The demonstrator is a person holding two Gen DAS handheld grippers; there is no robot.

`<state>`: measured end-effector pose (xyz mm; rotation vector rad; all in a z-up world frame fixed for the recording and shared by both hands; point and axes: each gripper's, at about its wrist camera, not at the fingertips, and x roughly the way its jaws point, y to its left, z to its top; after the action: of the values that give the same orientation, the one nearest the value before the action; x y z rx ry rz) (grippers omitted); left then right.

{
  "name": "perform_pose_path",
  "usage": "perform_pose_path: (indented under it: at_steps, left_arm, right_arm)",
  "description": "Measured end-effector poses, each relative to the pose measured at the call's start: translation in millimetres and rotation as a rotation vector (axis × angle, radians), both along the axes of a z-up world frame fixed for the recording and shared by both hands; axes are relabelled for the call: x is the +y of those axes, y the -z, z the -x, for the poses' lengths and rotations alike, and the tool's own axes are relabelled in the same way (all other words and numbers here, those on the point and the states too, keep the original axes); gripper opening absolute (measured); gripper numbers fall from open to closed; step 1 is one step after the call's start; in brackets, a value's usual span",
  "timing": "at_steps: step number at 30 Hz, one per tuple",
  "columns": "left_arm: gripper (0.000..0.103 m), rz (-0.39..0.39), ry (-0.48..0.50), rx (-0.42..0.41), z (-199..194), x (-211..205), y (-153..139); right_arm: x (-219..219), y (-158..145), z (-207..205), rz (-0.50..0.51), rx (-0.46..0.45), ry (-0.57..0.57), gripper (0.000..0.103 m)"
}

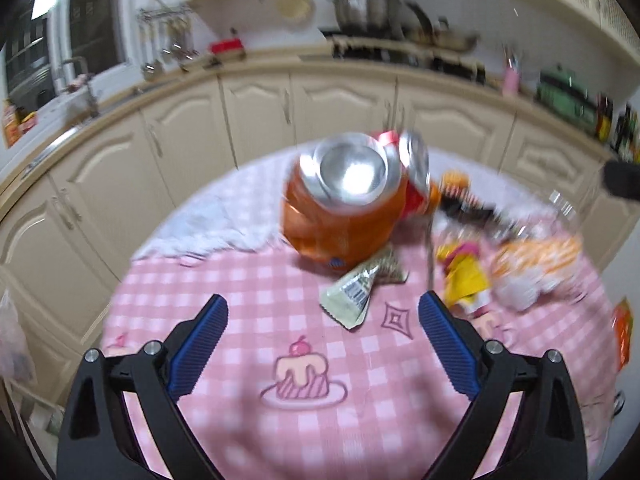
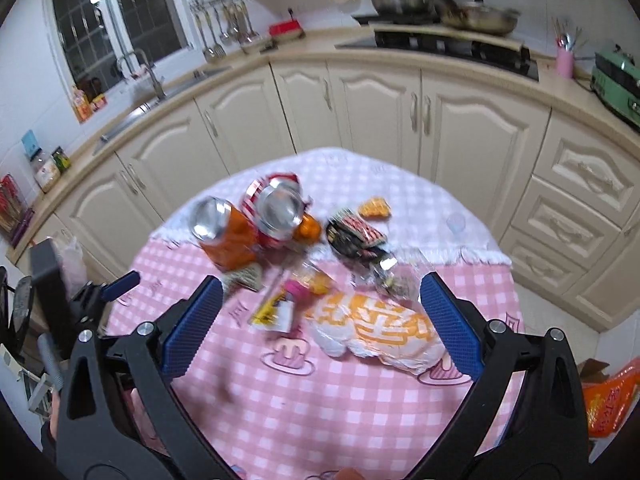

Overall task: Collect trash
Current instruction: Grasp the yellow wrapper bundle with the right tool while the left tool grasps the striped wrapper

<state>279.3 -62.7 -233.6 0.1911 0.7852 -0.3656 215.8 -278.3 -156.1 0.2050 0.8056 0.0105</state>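
Observation:
A round table with a pink checked cloth [image 1: 248, 412] [image 2: 304, 408] holds scattered trash. A crushed orange can [image 1: 340, 216] [image 2: 228, 236] lies beside a crushed red can [image 1: 412, 176] [image 2: 276, 212]. A green-grey wrapper [image 1: 356, 292] lies in front of the orange can. Further right are a yellow wrapper [image 1: 466, 276] [image 2: 276, 308], a dark wrapper [image 2: 354, 234] and an orange-and-white plastic bag [image 1: 536, 264] [image 2: 380, 328]. My left gripper [image 1: 324, 328] hangs open short of the orange can. My right gripper [image 2: 320, 316] is open above the plastic bag and yellow wrapper.
Cream kitchen cabinets [image 2: 380, 112] curve behind the table, with a sink [image 2: 136, 108] at left and a stove with pots [image 2: 452, 44] at the back. An orange bag [image 2: 608, 404] lies on the floor at right. The left gripper's tool [image 2: 84, 300] shows at the table's left edge.

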Motion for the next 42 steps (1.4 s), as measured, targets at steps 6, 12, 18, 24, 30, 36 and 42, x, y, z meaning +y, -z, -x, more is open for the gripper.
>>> perform_pose_path:
  at_steps: [6,12,18,24,30,36,42]
  left_arm:
    - [0.093,-0.019,0.024,0.099,-35.4,-17.2,35.5]
    - [0.044,0.003,0.06,0.111,-38.5,-22.8,39.1]
    - [0.027,0.062,0.054,0.119,-23.3,-20.5,36.4]
    - [0.024,0.135,0.023,0.136,-5.1,-4.0,35.4]
    - [0.024,0.19,-0.01,0.13,11.9,17.5,32.0]
    - [0.024,0.243,-0.037,0.113,27.2,34.6,22.3]
    - [0.024,0.275,-0.04,0.06,40.1,44.9,-4.3]
  right_arm:
    - [-1.7,23.0,-19.6,0.0,0.064,-0.027,0.097]
    - [18.0,53.4,-52.4,-0.022,0.14,-0.099,0.085]
    - [40.2,86.8,-77.3,0.004,0.221,-0.124,0.059]
    - [47.6,86.9,-68.9,-0.004,0.195,-0.163,0.028]
    - [35.8,66.6,-47.4,-0.085,0.111,-0.147,0.028]
    - [28.2,42.7,-30.5,-0.126,0.029,-0.125,0.028]
    - [27.2,17.5,-14.2,-0.152,-0.053,-0.147,0.028]
